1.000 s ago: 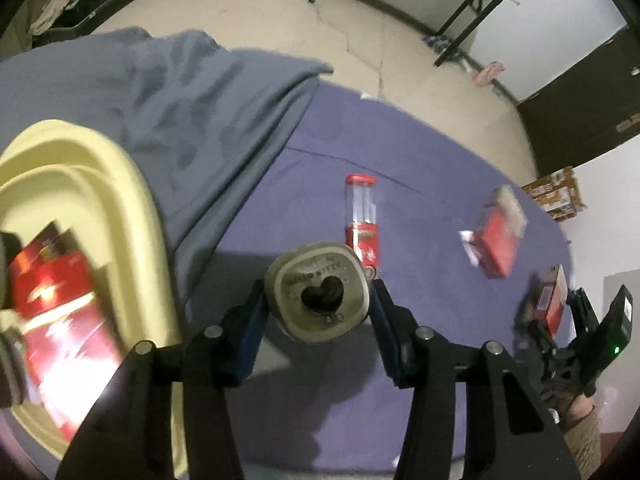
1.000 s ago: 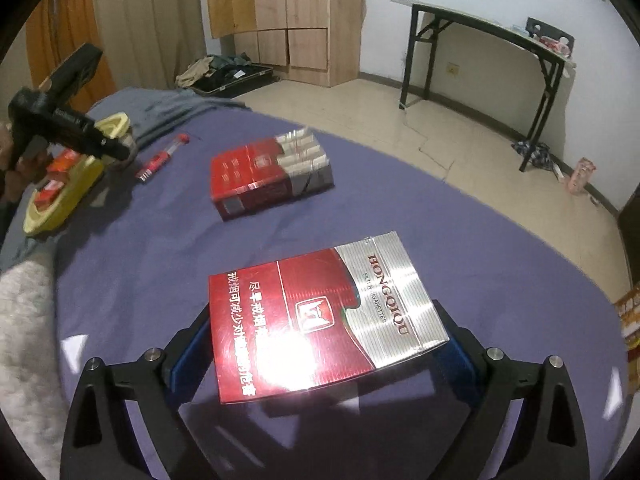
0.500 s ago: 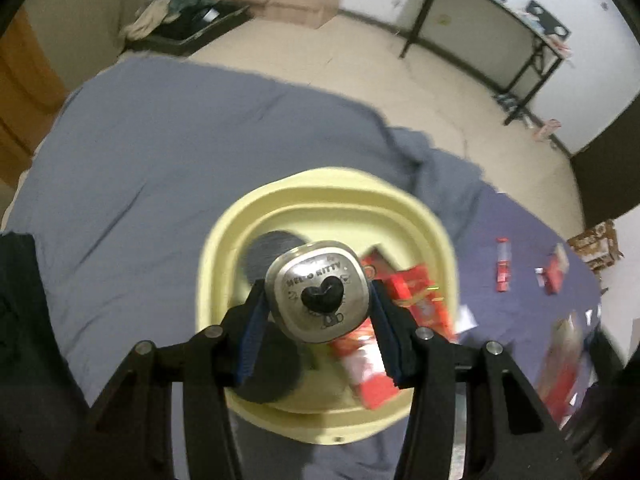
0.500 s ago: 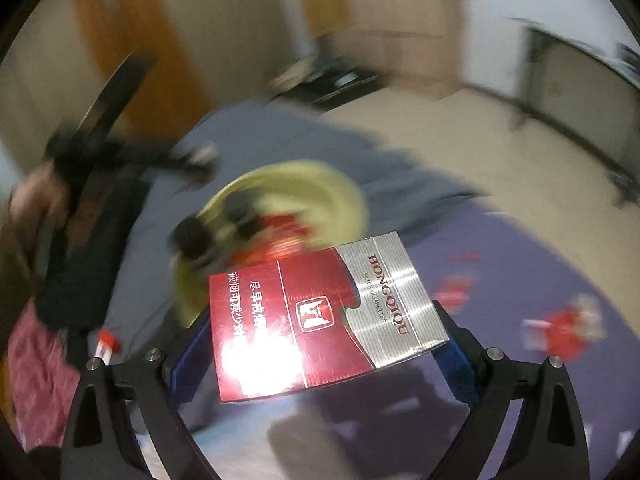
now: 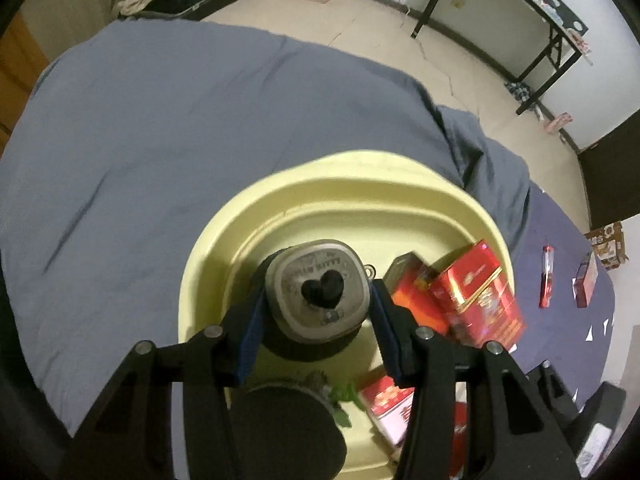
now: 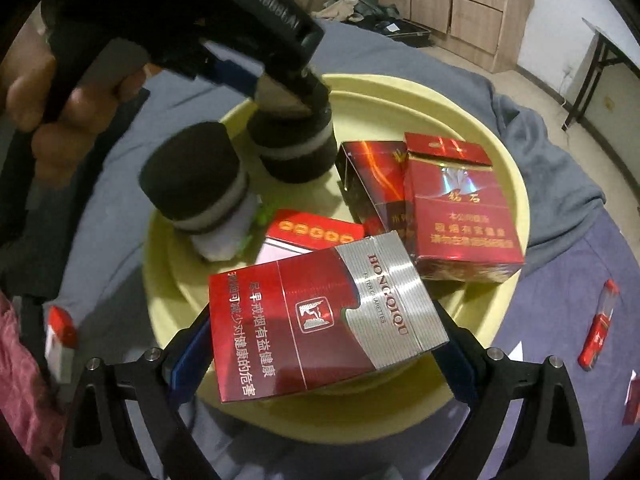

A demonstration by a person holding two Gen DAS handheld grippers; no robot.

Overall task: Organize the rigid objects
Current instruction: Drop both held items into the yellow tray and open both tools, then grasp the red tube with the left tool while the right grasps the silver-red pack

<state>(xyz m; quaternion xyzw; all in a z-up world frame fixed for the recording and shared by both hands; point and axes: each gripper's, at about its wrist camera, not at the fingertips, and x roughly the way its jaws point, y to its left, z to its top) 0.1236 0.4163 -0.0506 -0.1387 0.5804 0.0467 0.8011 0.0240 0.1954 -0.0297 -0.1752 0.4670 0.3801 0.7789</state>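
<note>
My left gripper [image 5: 318, 306] is shut on a black bottle with a grey heart-marked cap [image 5: 318, 290], held inside the pale yellow basin [image 5: 360, 172]. From the right wrist view the same bottle [image 6: 294, 152] hangs in the left gripper [image 6: 280, 98] over the basin [image 6: 516, 184]. My right gripper [image 6: 320, 344] is shut on a red and silver cigarette pack [image 6: 324, 316] above the basin's near rim. In the basin lie a second black bottle [image 6: 196, 176] and several red packs [image 6: 460, 208], also seen as red packs [image 5: 476, 296].
The basin rests on a grey blanket [image 5: 180, 120] over a purple sheet [image 6: 580, 280]. A red lighter [image 6: 600, 324] and a small red pack [image 5: 586, 280] lie on the sheet at the right. A hand [image 6: 60, 108] grips the left tool. Black tables stand by the far wall.
Both grippers swung from the purple sheet to over the yellow basin, each keeping its load. The bottle now sits lower inside the basin, and the pack hangs above its near rim.
</note>
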